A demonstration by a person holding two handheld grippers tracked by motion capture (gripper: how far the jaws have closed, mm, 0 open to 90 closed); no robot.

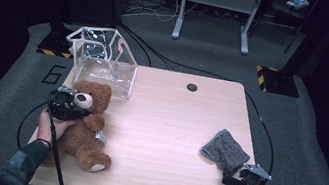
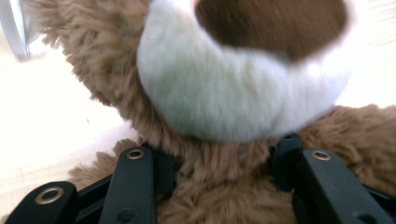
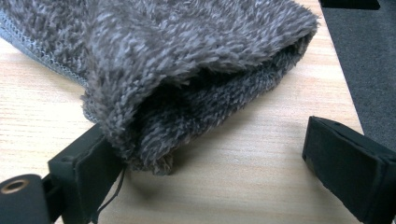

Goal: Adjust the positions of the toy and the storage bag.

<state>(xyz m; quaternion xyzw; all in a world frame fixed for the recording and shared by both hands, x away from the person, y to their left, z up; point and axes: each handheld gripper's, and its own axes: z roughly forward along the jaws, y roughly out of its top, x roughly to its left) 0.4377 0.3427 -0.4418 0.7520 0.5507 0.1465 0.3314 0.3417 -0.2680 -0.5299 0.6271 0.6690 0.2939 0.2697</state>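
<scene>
The high view. We see a light wooden table (image 1: 172, 124) on a grey carpeted floor, with a person's two forearms entering from the bottom edge. At the left side of the table lies a brown teddy bear (image 1: 87, 130), on its back with its head toward a clear plastic box (image 1: 104, 59) that stands just behind it. We find the left gripper (image 1: 69, 106) at the bear's head and neck, held in the person's left hand (image 1: 51, 127).

The left gripper view. We look along the two black jaws: they stand one on each side of the bear's neck (image 2: 219, 177), just under the white muzzle (image 2: 233, 88), and both press into the brown fur. We read this as a grip on the bear, the jaws held partly apart by the plush between them.

The right gripper view. A folded grey towel (image 3: 187, 70) lies on the table near its right edge. The right gripper (image 3: 210, 163) has its jaws wide apart; one jaw touches the fold of the towel, the other stands clear on bare wood.

In the high view, the towel (image 1: 225, 151) lies just in front of the right gripper (image 1: 245, 181), well apart from the bear.
</scene>
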